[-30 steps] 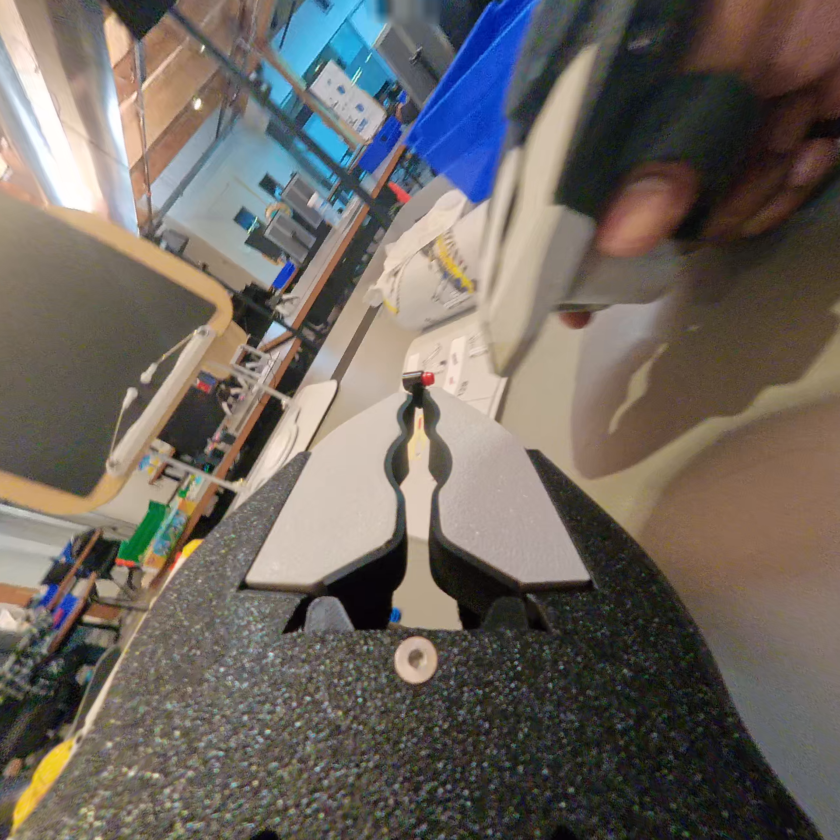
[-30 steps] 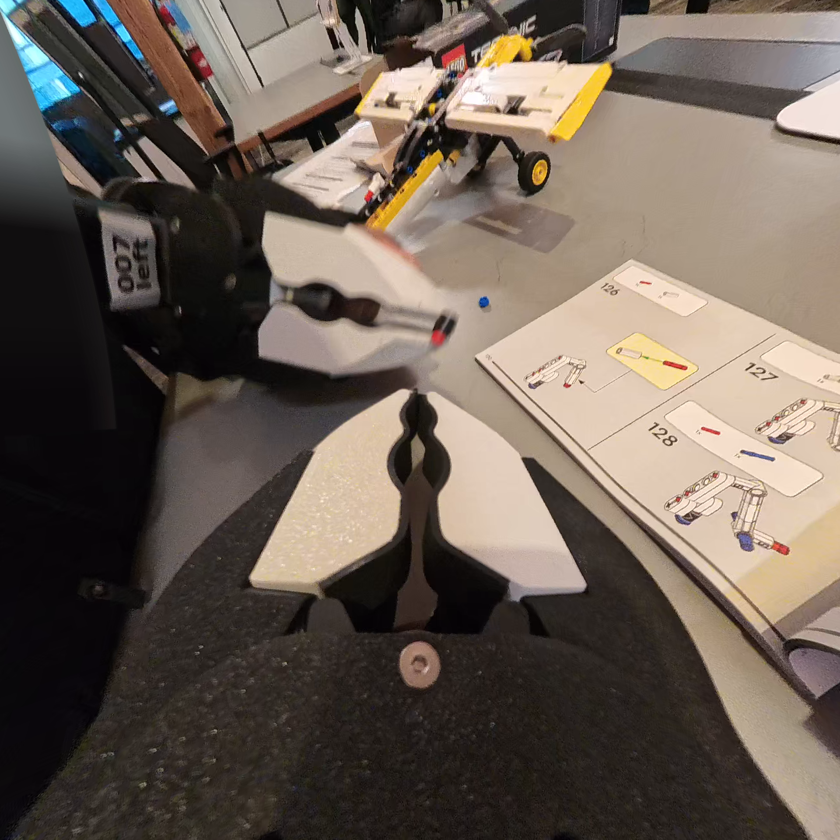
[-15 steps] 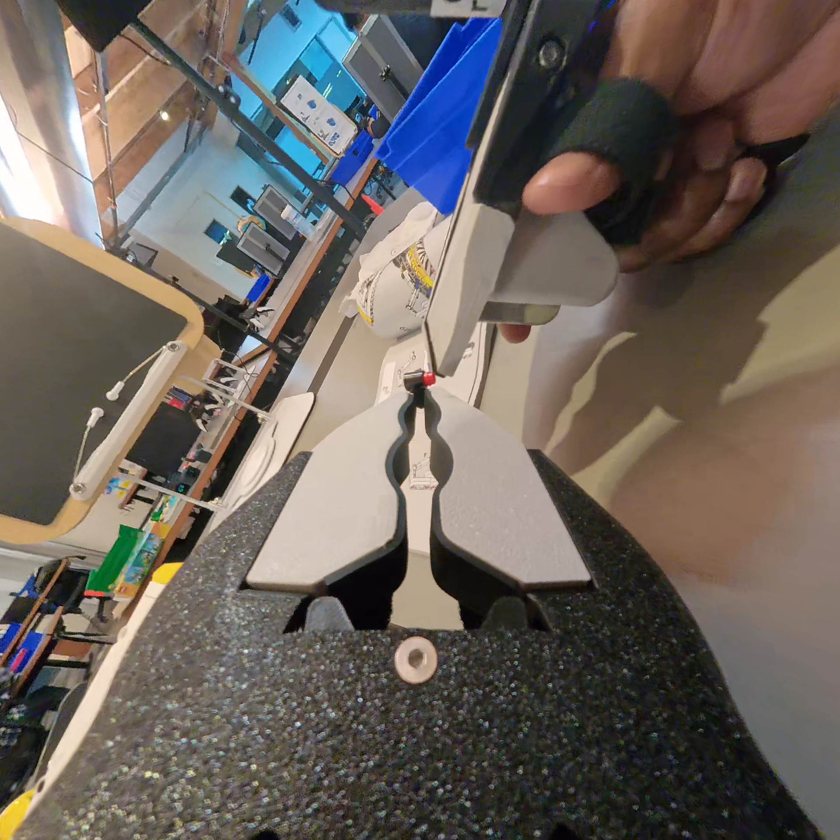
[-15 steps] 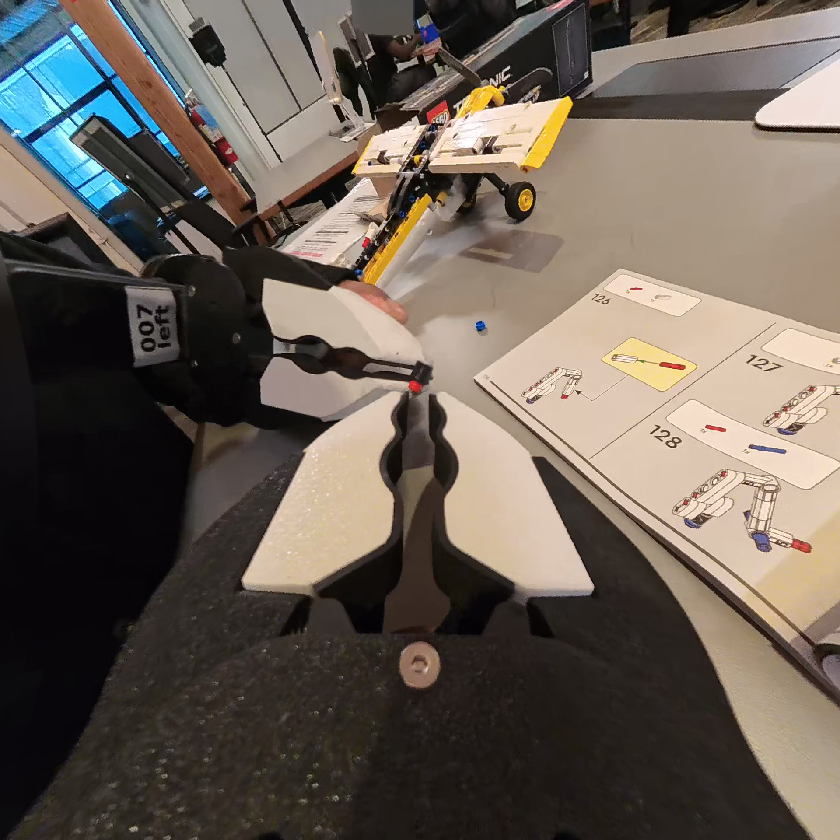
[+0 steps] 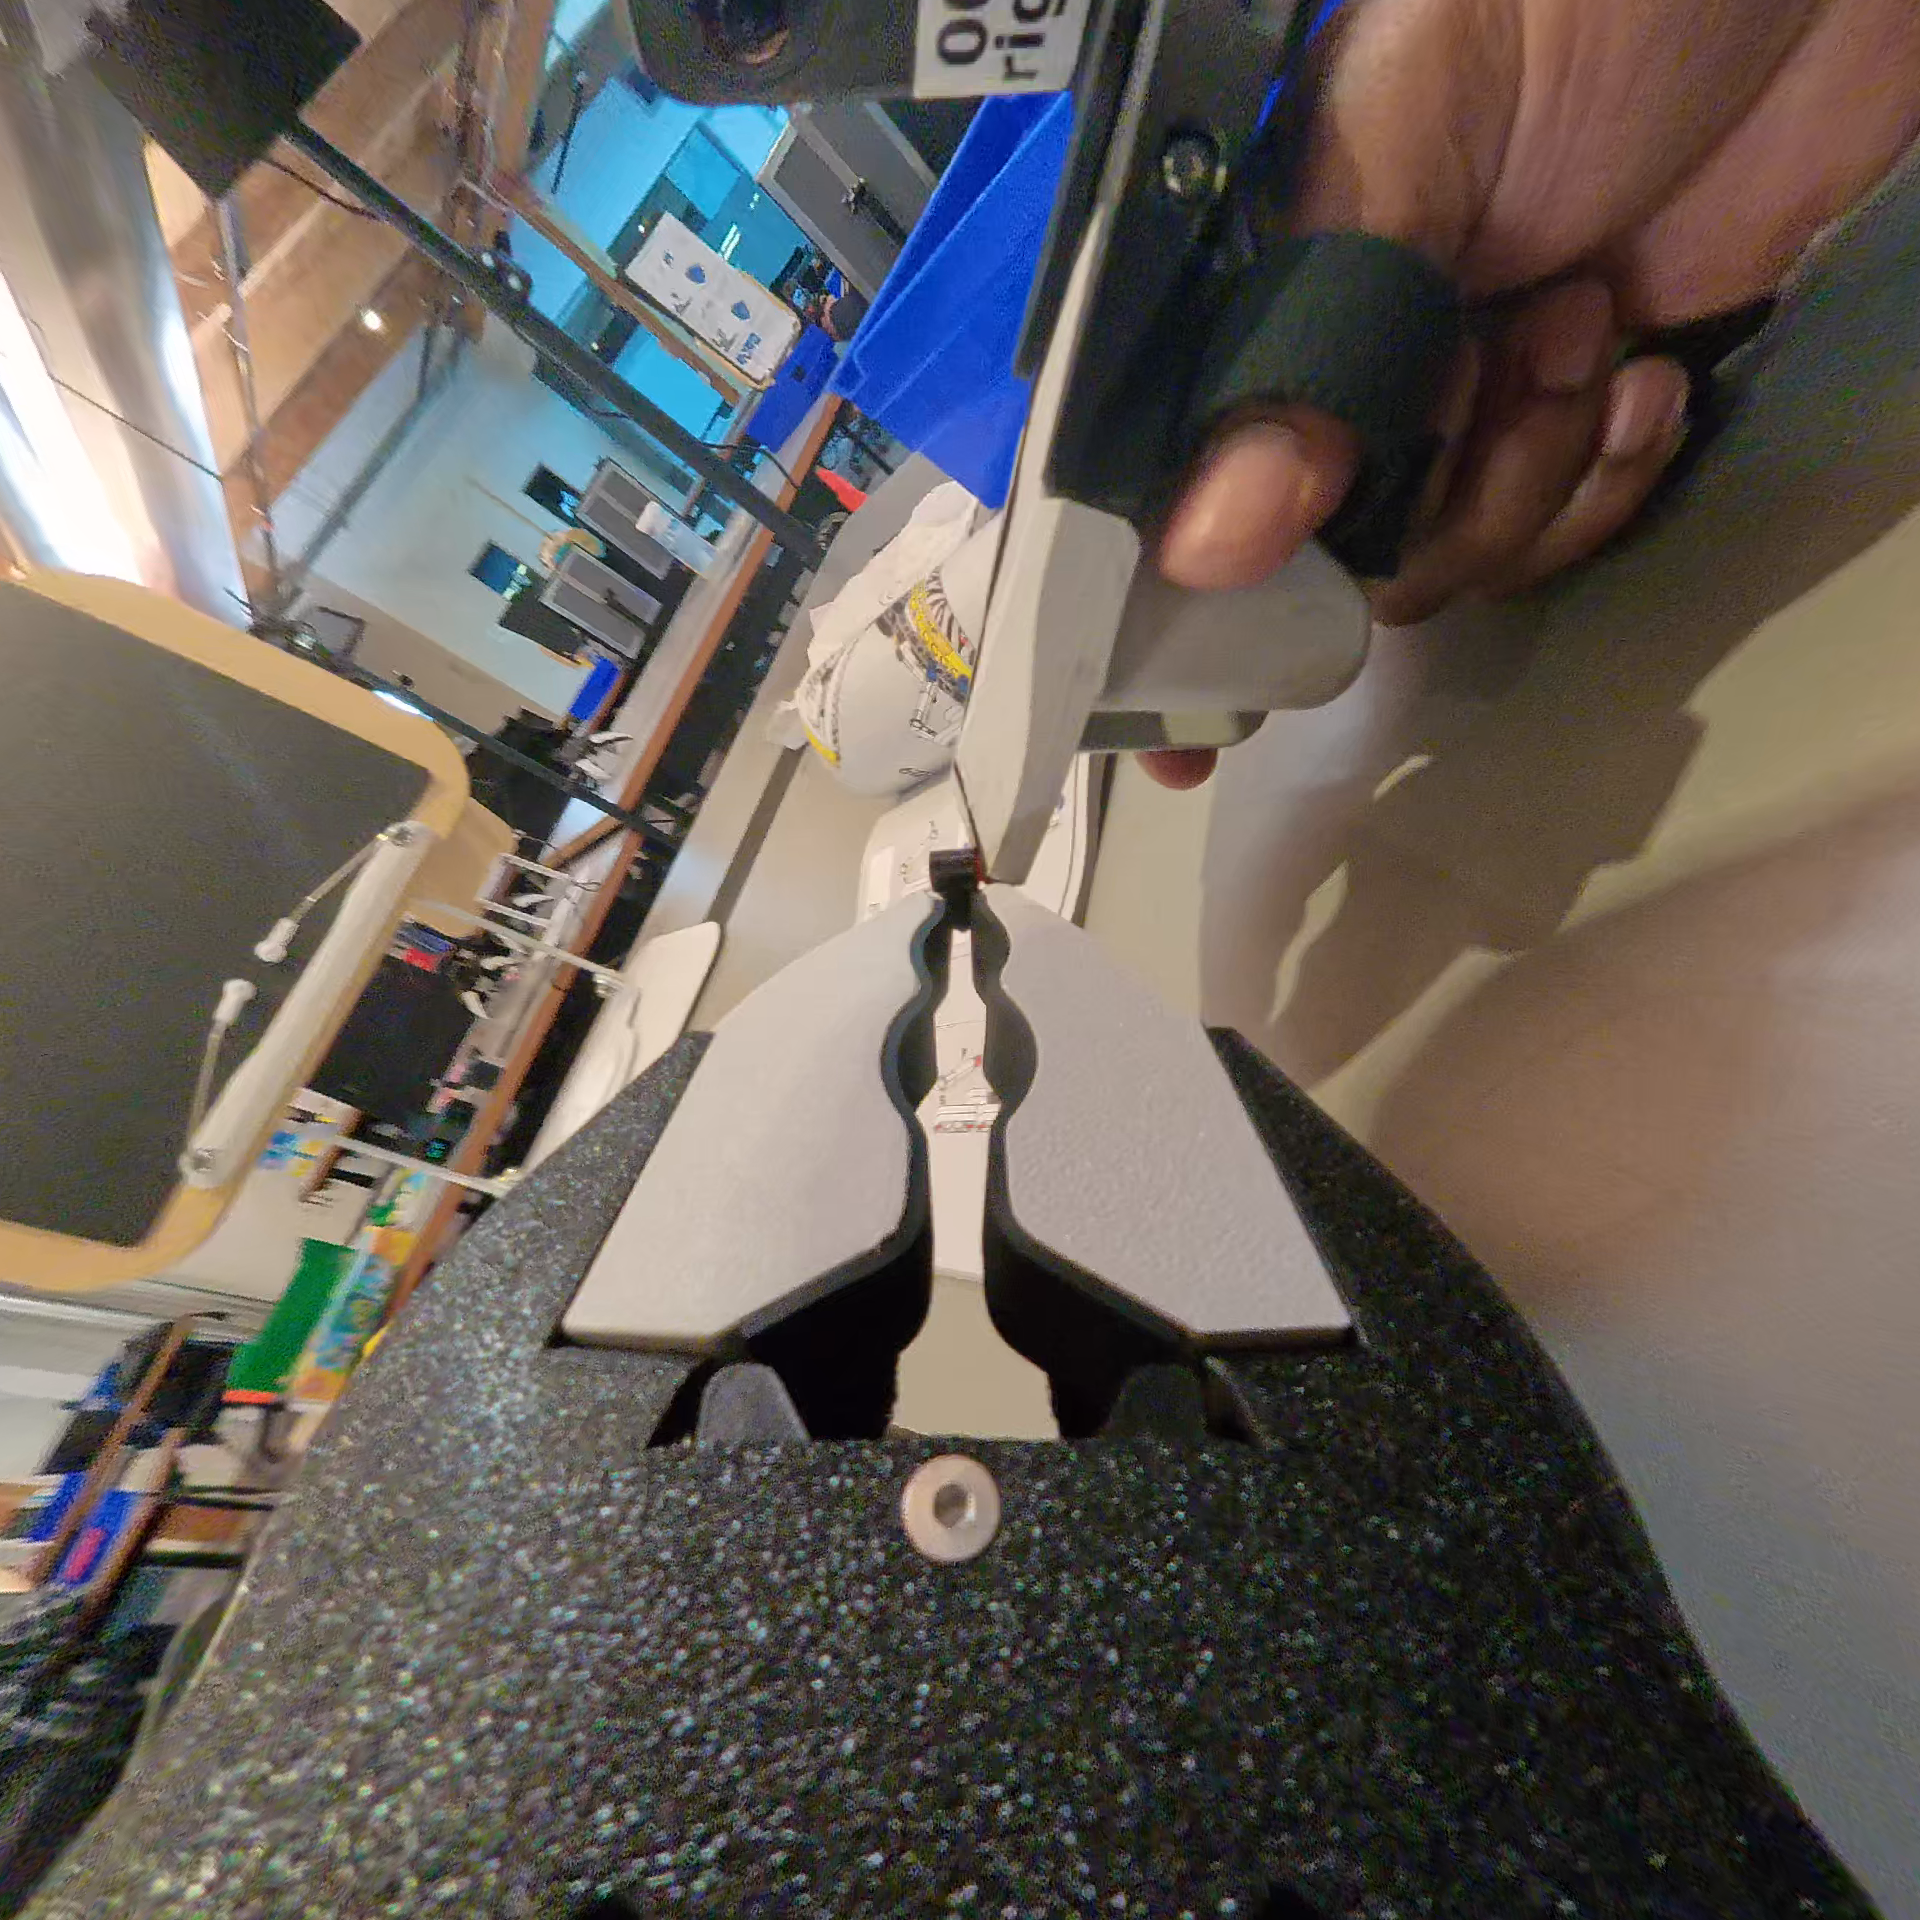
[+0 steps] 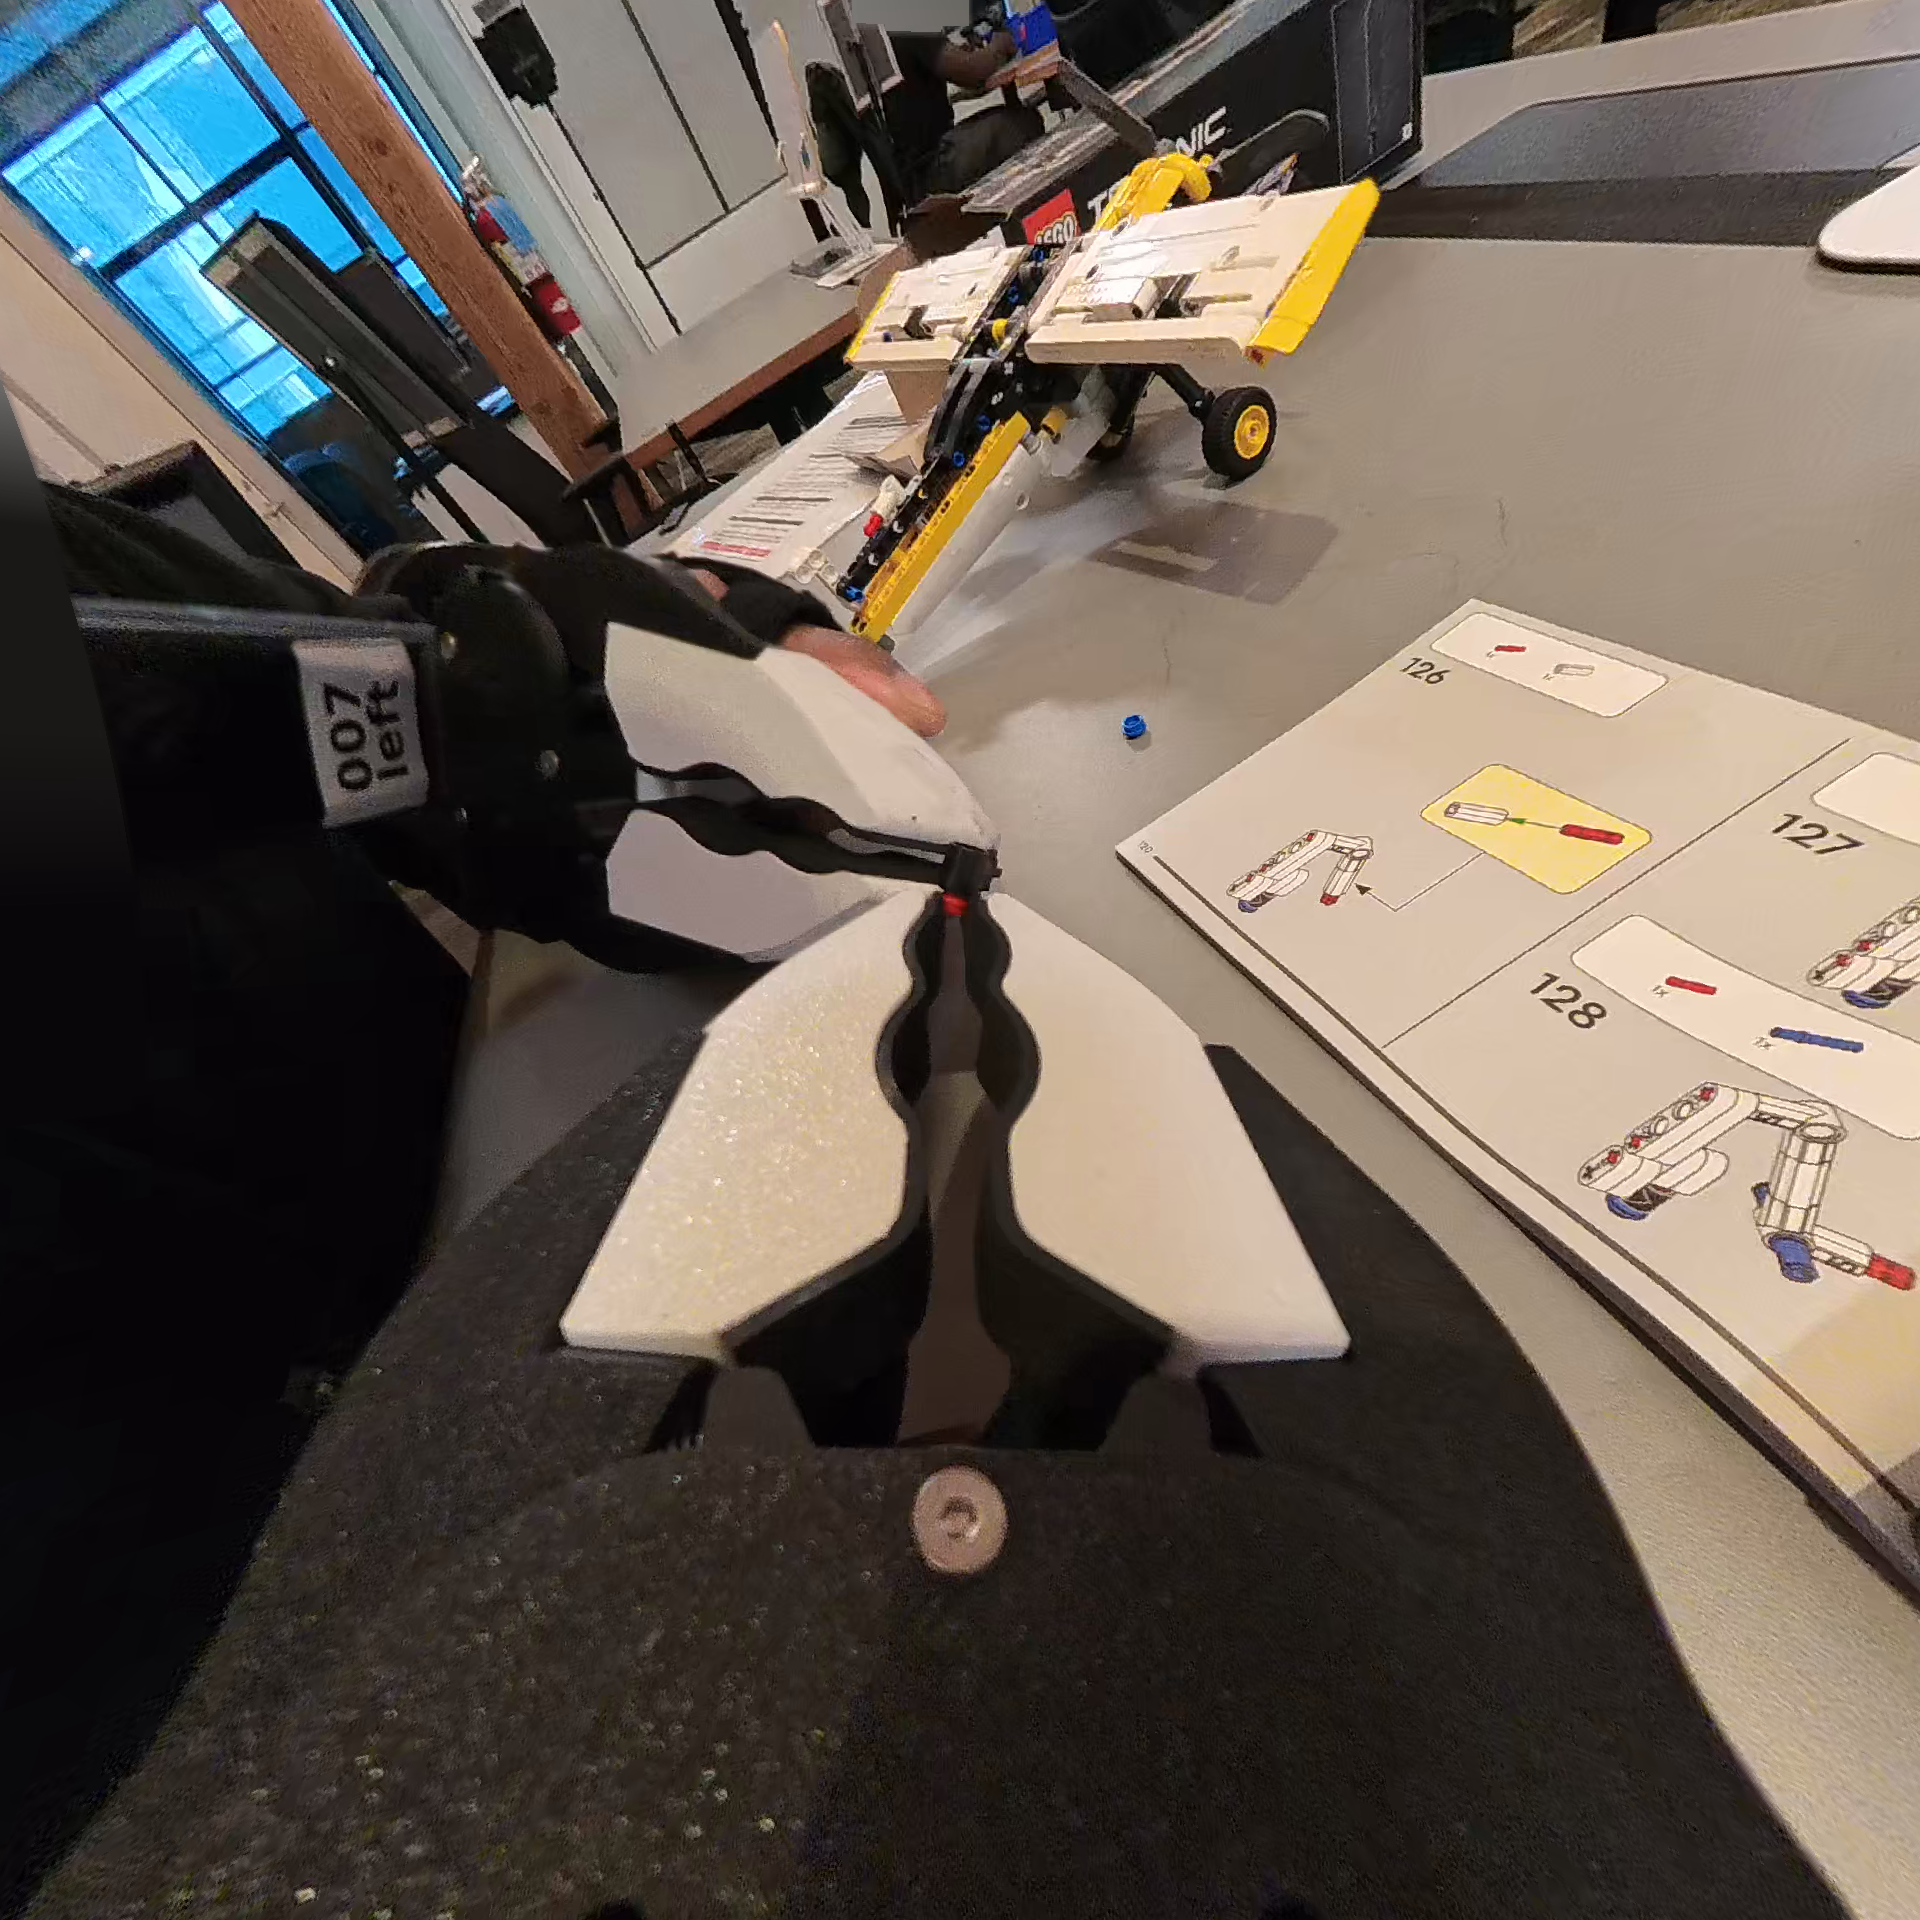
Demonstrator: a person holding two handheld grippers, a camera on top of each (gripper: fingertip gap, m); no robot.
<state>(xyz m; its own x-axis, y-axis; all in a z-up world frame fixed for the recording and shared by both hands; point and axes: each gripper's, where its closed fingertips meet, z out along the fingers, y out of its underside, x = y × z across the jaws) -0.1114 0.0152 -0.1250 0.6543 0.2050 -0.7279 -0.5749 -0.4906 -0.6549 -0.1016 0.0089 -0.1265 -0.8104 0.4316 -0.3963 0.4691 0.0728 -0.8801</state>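
The left gripper (image 5: 954,902) has its two fingers almost together, and they pinch a tiny black toy-brick piece (image 5: 954,869) right at the tips. A little red pin (image 6: 954,906) sticks out of that black piece. From the other side, the same left gripper (image 6: 971,864) shows, lying sideways, with the black piece (image 6: 968,868) at its tip.

The right gripper (image 6: 954,914) also has its fingers close together, and they squeeze the red pin at their very tips. The two grippers meet tip to tip, just above the grey table (image 6: 1558,436). A hand (image 5: 1455,343) holds the right gripper (image 5: 987,868) from above.

An open instruction booklet (image 6: 1558,935) lies on the table just beside the grippers. A small blue round piece (image 6: 1135,726) sits on the table near the booklet. Farther back stands a yellow and white toy-brick plane (image 6: 1091,343) with a yellow wheel. A dark box (image 6: 1247,125) is behind the plane.
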